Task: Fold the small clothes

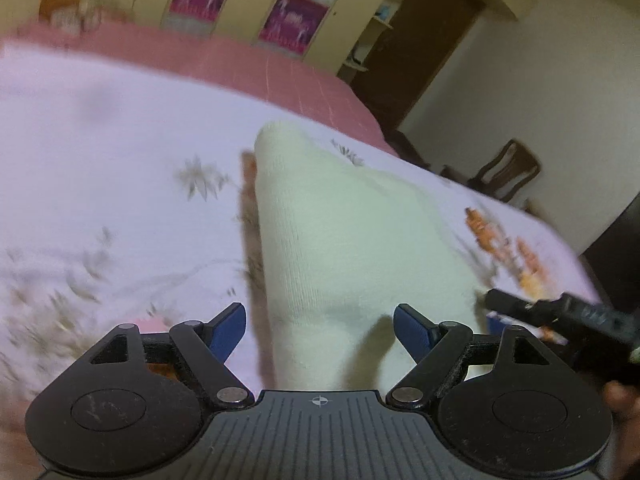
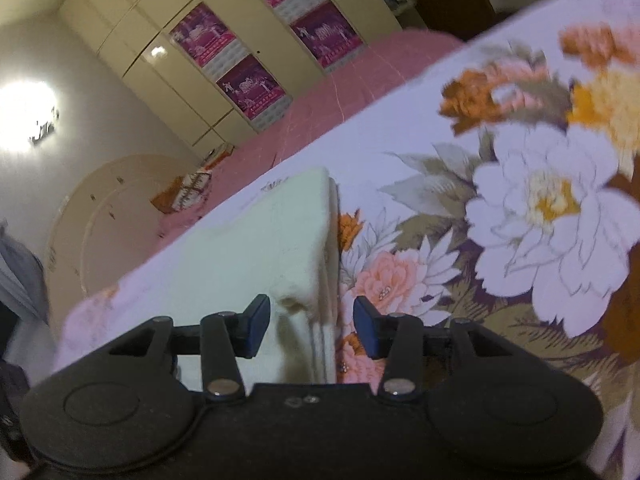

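A cream knitted garment lies folded on a floral bedsheet. My left gripper is open, its blue pads on either side of the garment's near end, not closed on it. In the right wrist view the same garment lies with its folded edge running toward the camera. My right gripper is open with the garment's near corner between its pads. The right gripper's black body shows at the right edge of the left wrist view.
The bed has a pink quilt beyond the floral sheet. A cream wardrobe with purple panels stands behind the bed. A wooden chair and a dark door are at the right. A bright lamp glares at left.
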### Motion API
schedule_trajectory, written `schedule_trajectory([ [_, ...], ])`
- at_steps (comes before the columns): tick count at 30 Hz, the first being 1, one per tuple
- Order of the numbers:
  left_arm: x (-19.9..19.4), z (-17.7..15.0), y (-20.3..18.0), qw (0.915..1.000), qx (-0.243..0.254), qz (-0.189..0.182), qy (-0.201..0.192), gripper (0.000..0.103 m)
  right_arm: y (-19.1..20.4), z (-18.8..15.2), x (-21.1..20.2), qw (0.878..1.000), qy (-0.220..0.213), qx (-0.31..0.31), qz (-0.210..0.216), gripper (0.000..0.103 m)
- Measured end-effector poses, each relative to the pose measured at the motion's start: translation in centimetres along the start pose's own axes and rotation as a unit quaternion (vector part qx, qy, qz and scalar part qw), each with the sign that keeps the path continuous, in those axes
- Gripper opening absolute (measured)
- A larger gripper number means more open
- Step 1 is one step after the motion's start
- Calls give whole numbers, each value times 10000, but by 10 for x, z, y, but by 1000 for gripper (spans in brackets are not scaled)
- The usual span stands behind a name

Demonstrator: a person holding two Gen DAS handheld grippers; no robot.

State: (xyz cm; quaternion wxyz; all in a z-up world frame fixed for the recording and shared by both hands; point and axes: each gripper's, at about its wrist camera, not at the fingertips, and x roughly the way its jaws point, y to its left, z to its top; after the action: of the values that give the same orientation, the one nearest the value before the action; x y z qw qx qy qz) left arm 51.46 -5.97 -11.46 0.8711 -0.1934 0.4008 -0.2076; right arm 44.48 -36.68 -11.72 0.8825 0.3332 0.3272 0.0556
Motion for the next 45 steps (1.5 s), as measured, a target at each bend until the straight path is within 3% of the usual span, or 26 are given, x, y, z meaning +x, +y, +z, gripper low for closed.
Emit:
schedule_trajectory([
  [3,5,1,15,9987,-410,-302,51,79,-15,4,11,9983,191,436,328,51],
  [4,7,2,18,9981,-498,-353,61,74,-19,4,15,9974,272,514,418,51],
  [9,20,8,23,9963,-673,-496,199,70,-14,1,32,9961,500,388,623,49],
  [16,30,13,1,9995,33,-170,271,68,11,8,50,9961,705,-154,509,46],
  [18,35,16,-12,9985,462,-8,284,52,21,8,52,9962,705,-388,342,44],
  [23,31,17,-35,9922,1199,274,186,41,59,-5,50,9897,411,-1349,-257,32],
  [27,18,16,-47,9870,1553,414,43,37,86,-17,46,9796,157,-1889,-667,28],
  [31,7,24,-54,9848,1682,421,-56,37,97,-24,37,9746,1,-2101,-778,27],
  [38,-38,29,-49,9807,1848,528,-353,36,125,-31,14,9688,-220,-2370,-694,26],
  [45,-105,25,6,9794,1766,864,-457,37,189,-62,20,9655,-188,-2576,-345,26],
])
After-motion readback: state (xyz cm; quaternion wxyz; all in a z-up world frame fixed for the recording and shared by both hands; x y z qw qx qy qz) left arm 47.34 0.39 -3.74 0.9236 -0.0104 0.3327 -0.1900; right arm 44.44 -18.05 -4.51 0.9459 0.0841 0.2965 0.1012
